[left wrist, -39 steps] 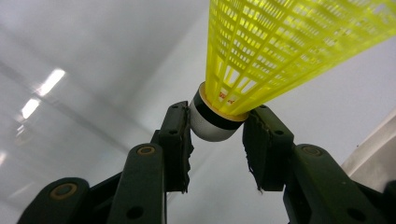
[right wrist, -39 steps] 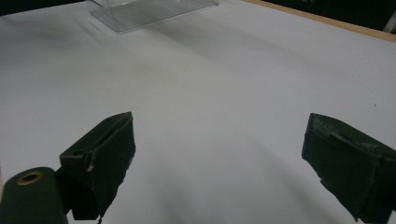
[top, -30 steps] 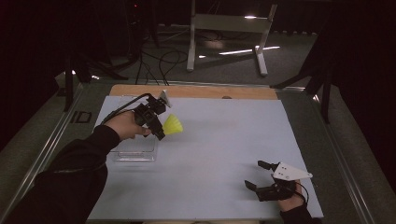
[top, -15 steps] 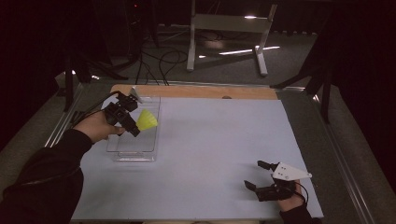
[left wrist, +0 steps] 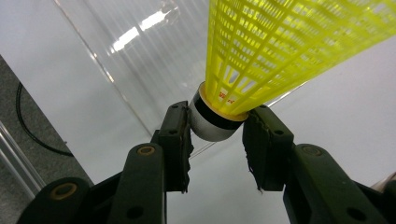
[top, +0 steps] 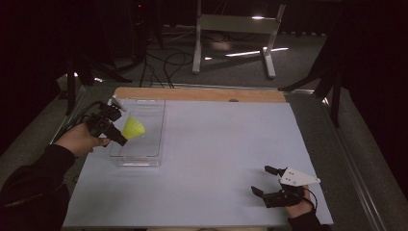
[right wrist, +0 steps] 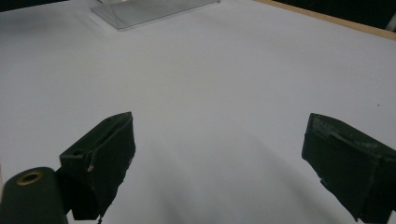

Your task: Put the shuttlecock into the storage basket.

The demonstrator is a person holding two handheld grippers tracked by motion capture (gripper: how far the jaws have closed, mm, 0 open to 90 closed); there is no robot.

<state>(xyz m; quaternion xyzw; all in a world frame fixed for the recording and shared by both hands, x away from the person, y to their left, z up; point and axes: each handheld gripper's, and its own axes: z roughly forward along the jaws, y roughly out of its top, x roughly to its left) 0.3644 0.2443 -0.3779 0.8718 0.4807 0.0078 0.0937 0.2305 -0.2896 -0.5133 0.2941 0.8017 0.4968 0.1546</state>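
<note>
Shuttlecock, one, pinched by left hand-held gripper over one clear tray; right hand-held gripper spread.

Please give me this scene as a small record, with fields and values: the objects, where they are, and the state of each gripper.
surface: white table cover
held object: yellow shuttlecock, gripped at its white cork base
left gripper: shut on the shuttlecock, held above the clear tray
container: clear tray, at the left side of the table, nothing seen lying in it
right gripper: open, holding nothing, low at the near right of the table
far edge: wooden strip
</note>
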